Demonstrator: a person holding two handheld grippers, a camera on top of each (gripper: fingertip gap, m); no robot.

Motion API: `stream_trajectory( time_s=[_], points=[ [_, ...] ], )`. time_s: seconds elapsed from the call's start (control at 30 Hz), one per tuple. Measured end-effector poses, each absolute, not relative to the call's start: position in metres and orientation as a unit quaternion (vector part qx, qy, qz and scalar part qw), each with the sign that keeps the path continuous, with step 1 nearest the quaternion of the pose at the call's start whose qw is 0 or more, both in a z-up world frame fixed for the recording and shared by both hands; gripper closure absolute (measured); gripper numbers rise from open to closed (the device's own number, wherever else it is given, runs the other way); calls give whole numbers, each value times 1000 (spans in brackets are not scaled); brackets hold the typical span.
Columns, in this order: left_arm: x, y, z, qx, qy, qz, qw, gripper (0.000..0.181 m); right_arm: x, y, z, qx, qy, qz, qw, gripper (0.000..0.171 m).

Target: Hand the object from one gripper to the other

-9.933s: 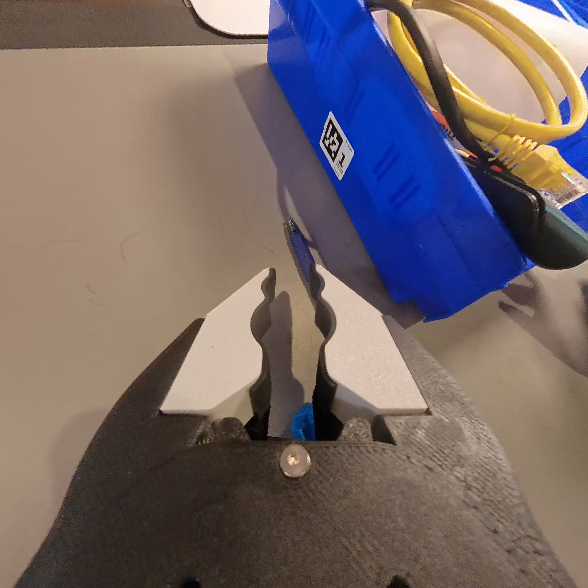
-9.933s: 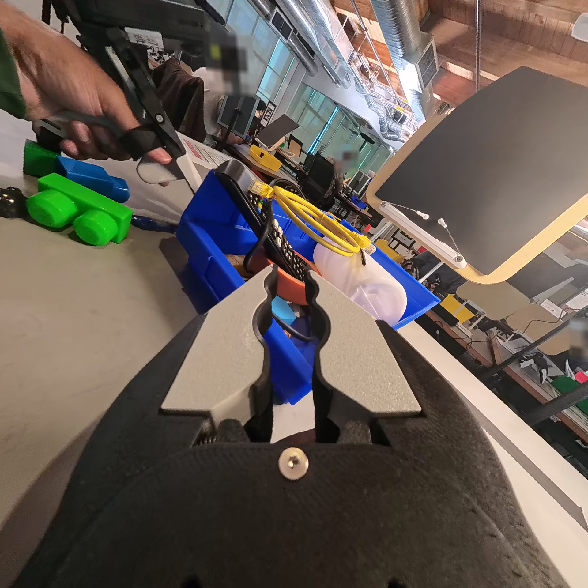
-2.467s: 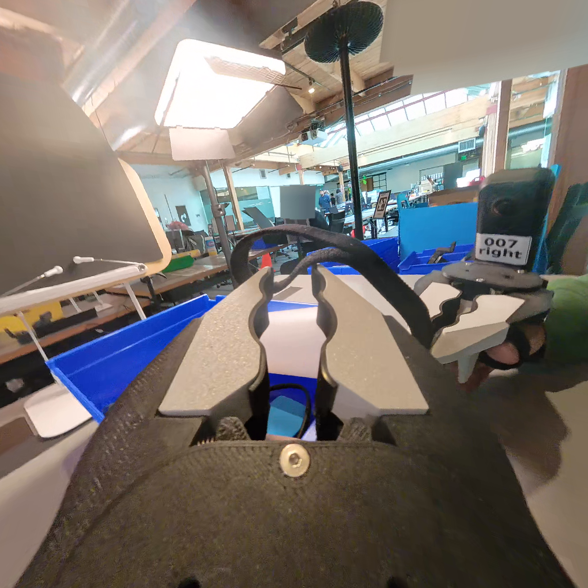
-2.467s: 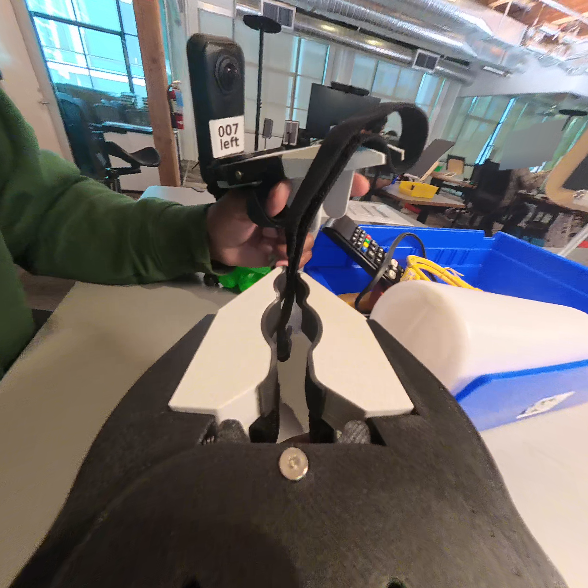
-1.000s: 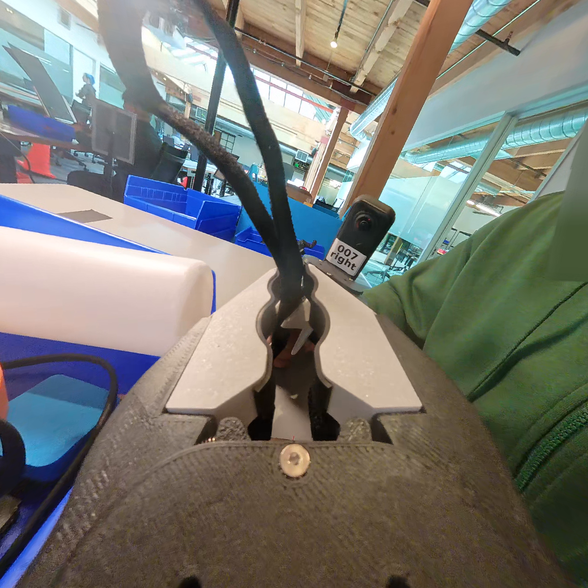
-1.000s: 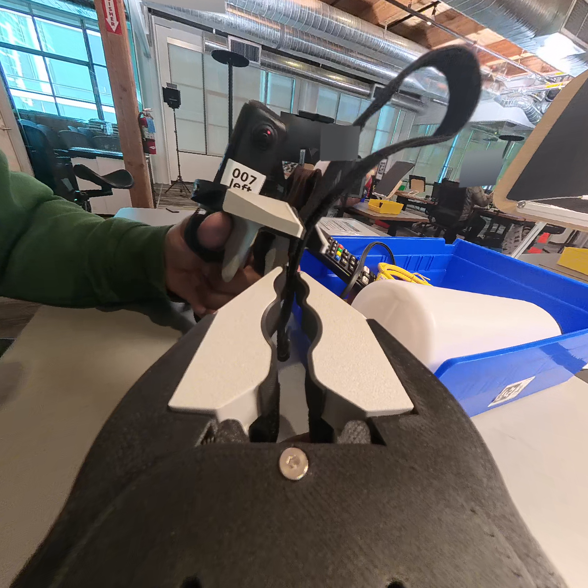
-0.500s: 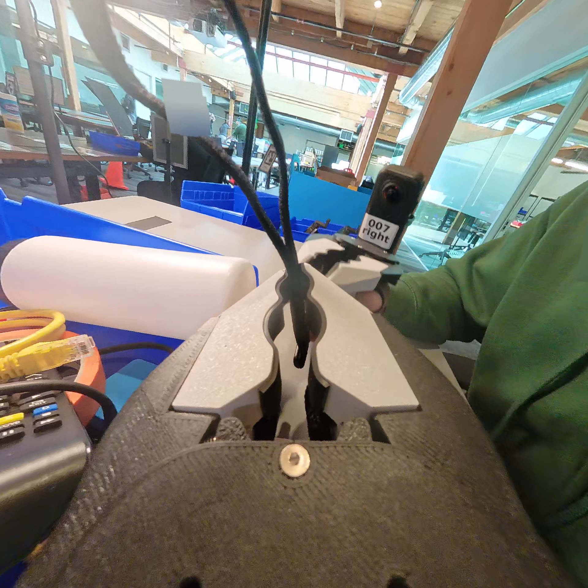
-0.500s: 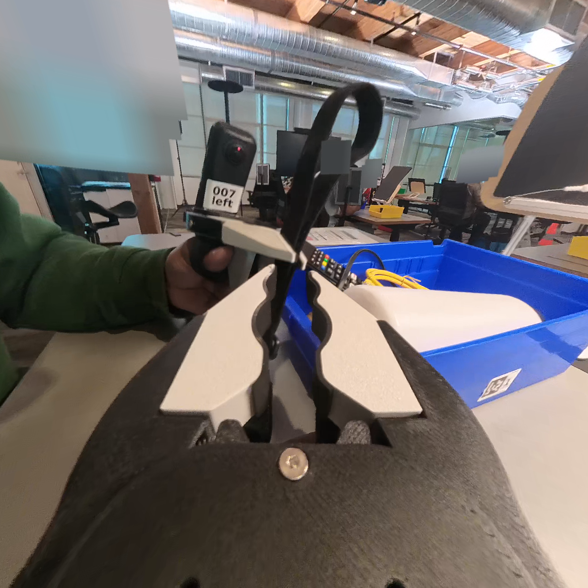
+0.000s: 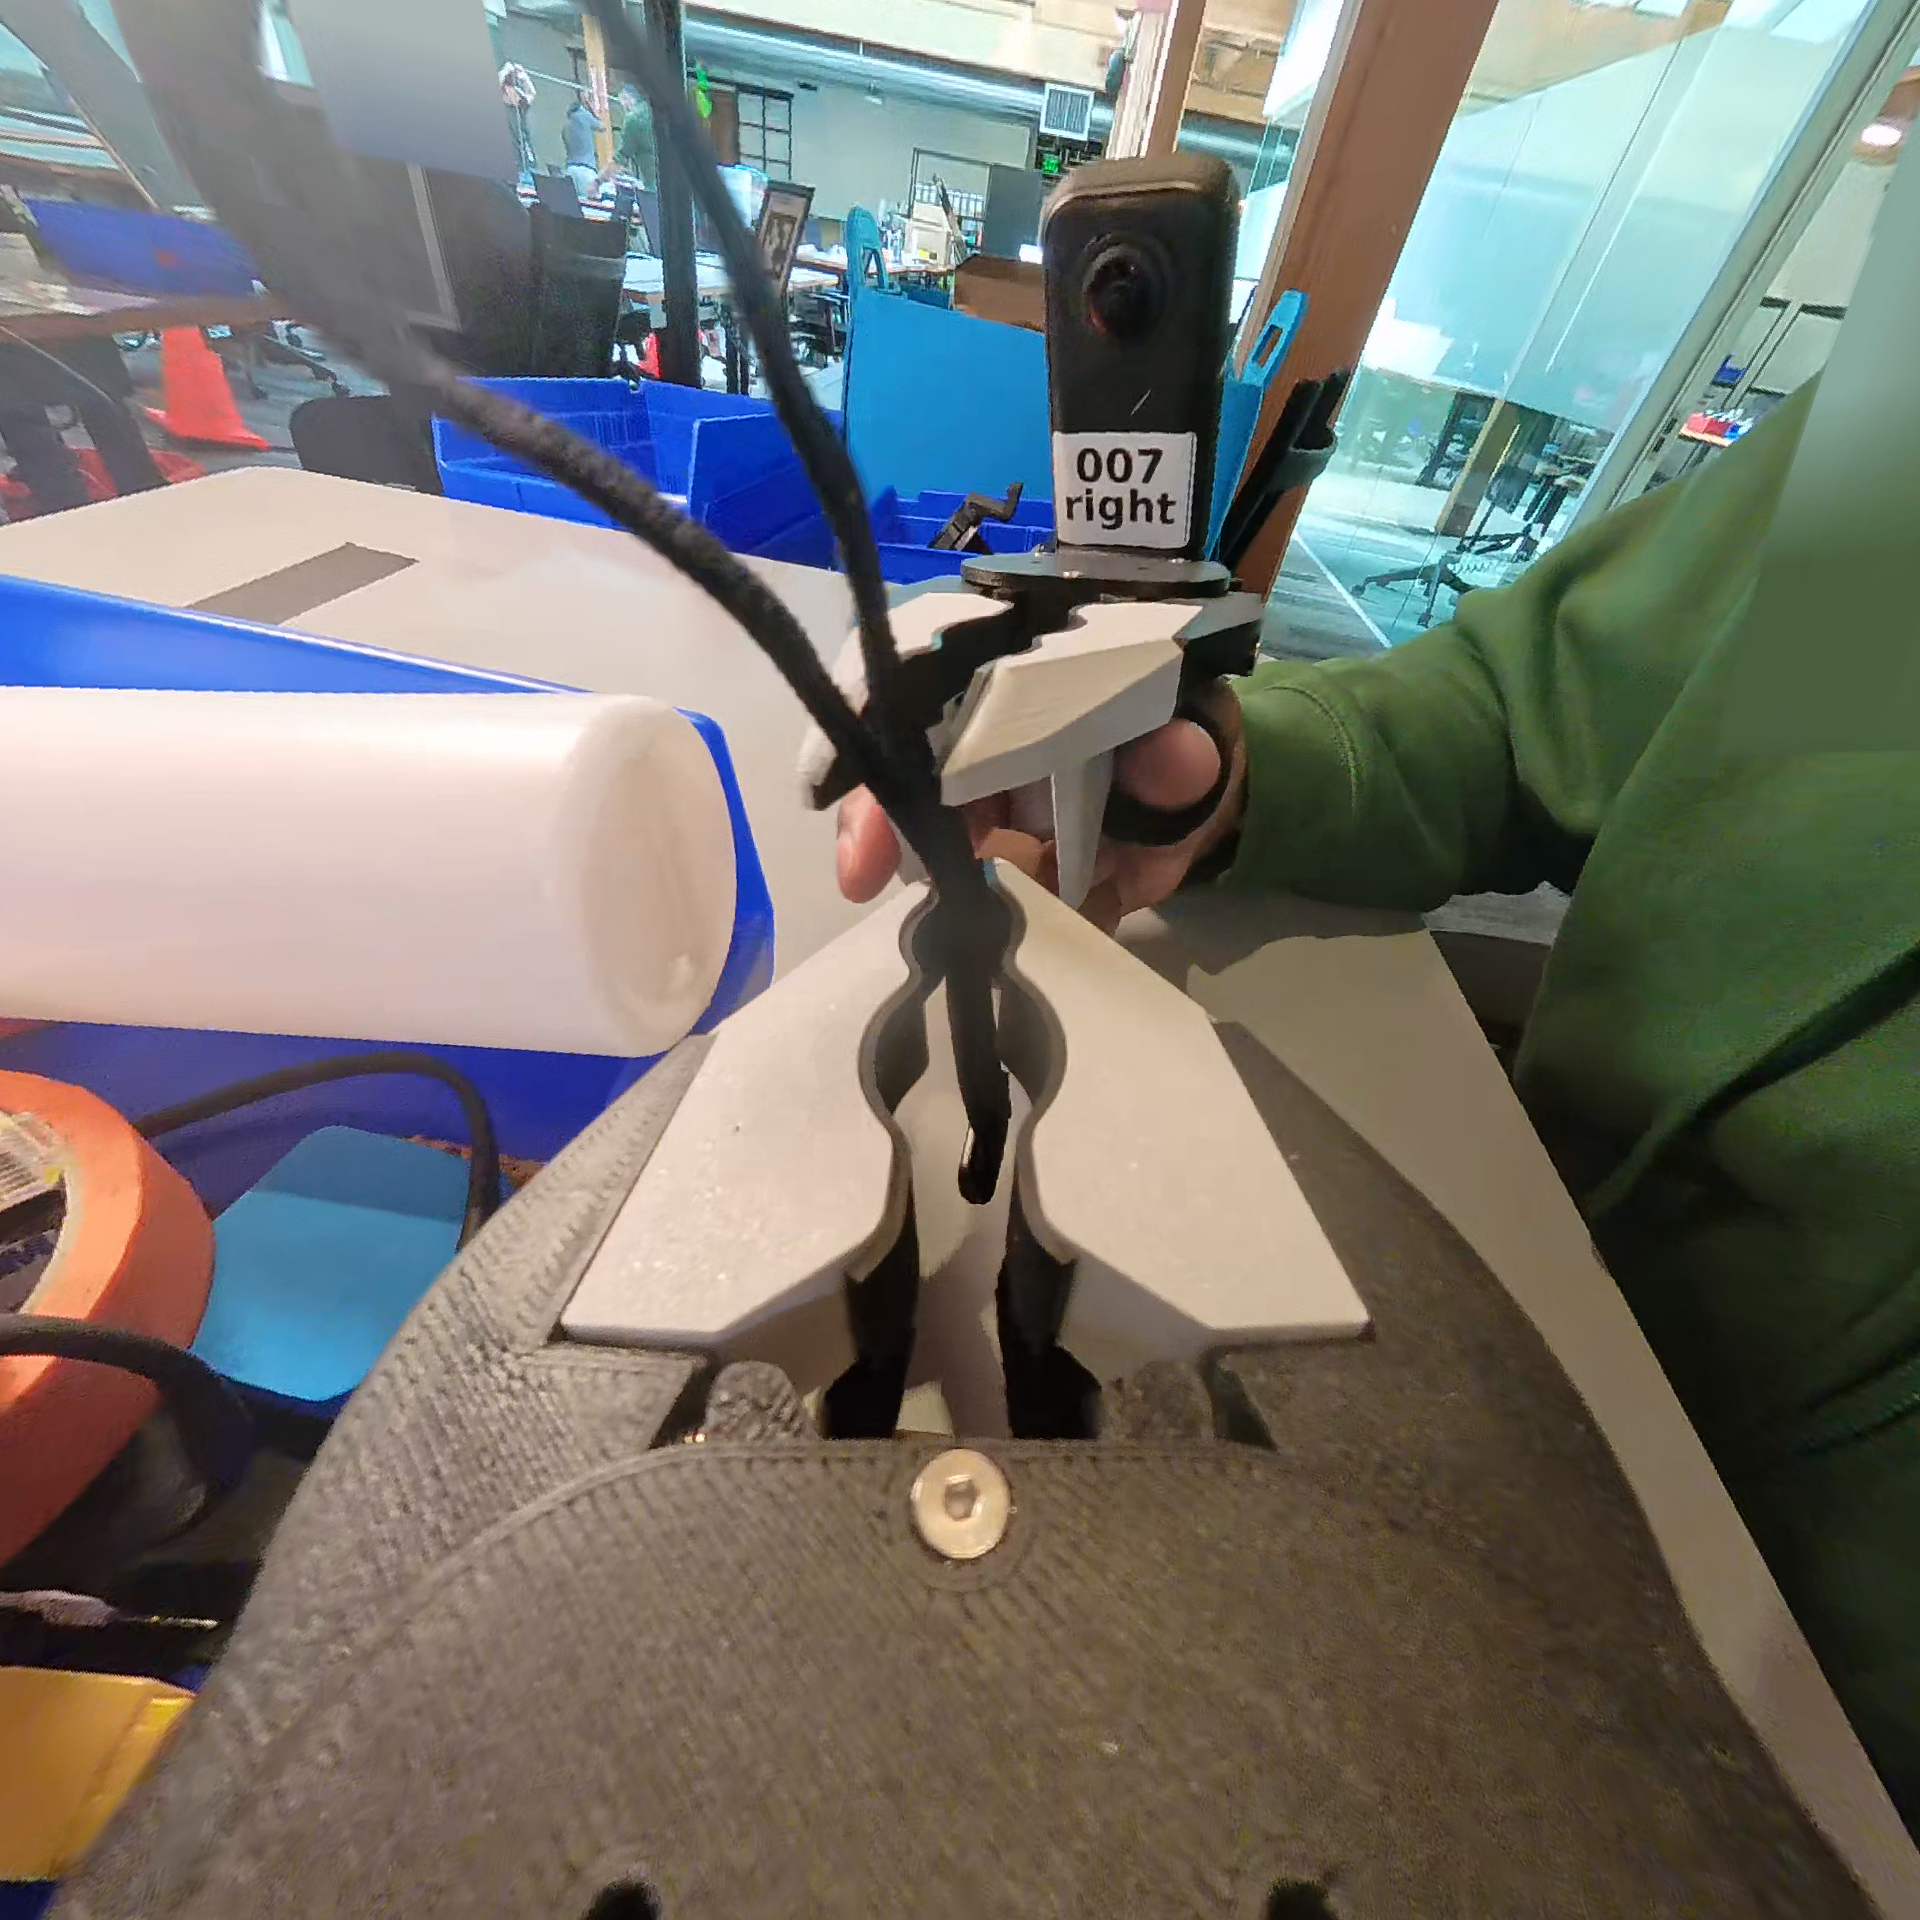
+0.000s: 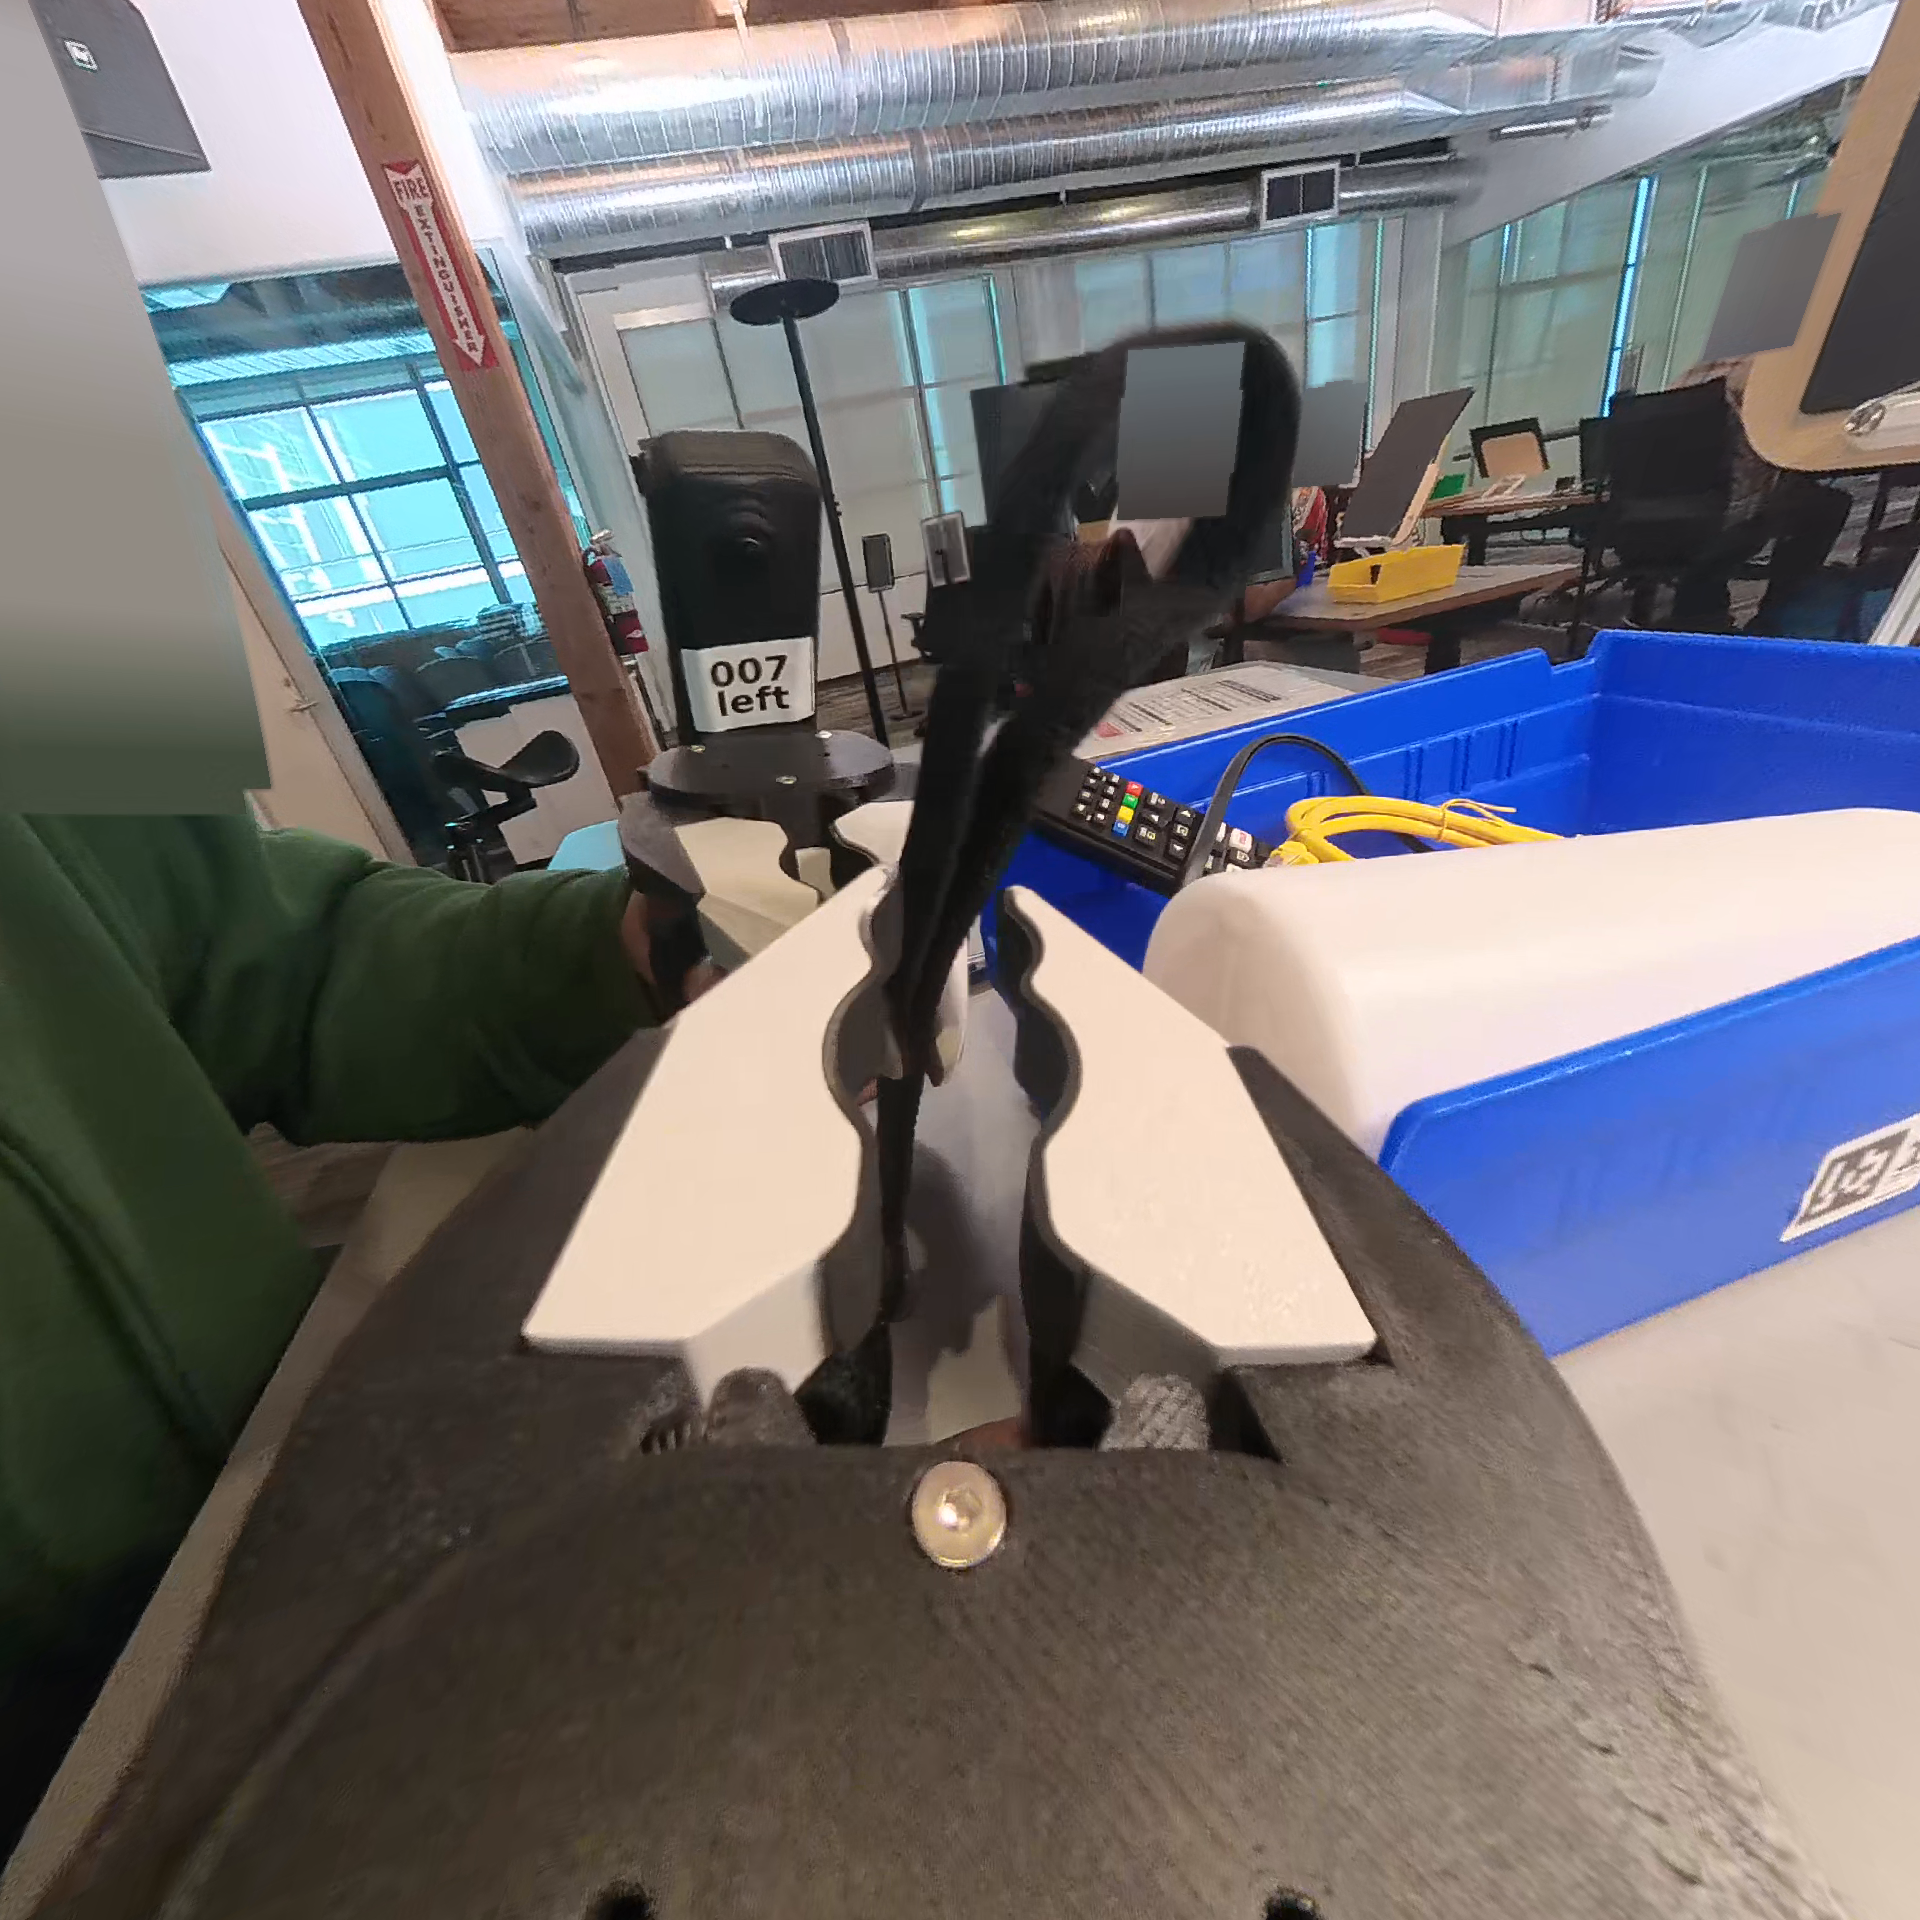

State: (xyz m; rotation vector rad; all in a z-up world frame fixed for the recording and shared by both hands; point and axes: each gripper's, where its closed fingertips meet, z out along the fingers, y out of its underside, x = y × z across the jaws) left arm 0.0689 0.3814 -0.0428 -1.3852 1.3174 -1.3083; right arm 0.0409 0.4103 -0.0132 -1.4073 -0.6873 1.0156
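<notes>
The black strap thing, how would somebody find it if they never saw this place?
Find the big blue bin holding a white bottle. Right beside it, the left tongs pinch a black strap at their tips, its loop rising above. Unlike the yellow cable lying in the bin, it is dark, fuzzy and held up in the air.

2 claws [image 9: 961,904] [image 10: 940,904]; 1 strap [image 9: 727,582]; 1 bin [image 10: 1662,1143]

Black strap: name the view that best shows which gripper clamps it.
The left wrist view: the left gripper is pinched shut on the black strap at its tips. The right wrist view shows the strap against one finger of the open right gripper.
</notes>
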Motion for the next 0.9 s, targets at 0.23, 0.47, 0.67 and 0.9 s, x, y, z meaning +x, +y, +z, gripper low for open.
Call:
stream_trajectory(
  time_s=[0.23,0.47,0.67,0.9],
  points=[
    [68,385,-43,-557,514,-519,395,167,43,412,-13,-606,-291,428,604,165],
    [58,398,-20,-558,449,-576,393,153,42,412,-14,-607,-296,422,605,165],
    [54,404,-10,-554,404,-621,379,158,36,408,-21,-611,-309,429,589,166],
    [53,398,-6,-539,416,-623,385,175,34,404,-19,-604,-314,445,581,160]
  ],
)
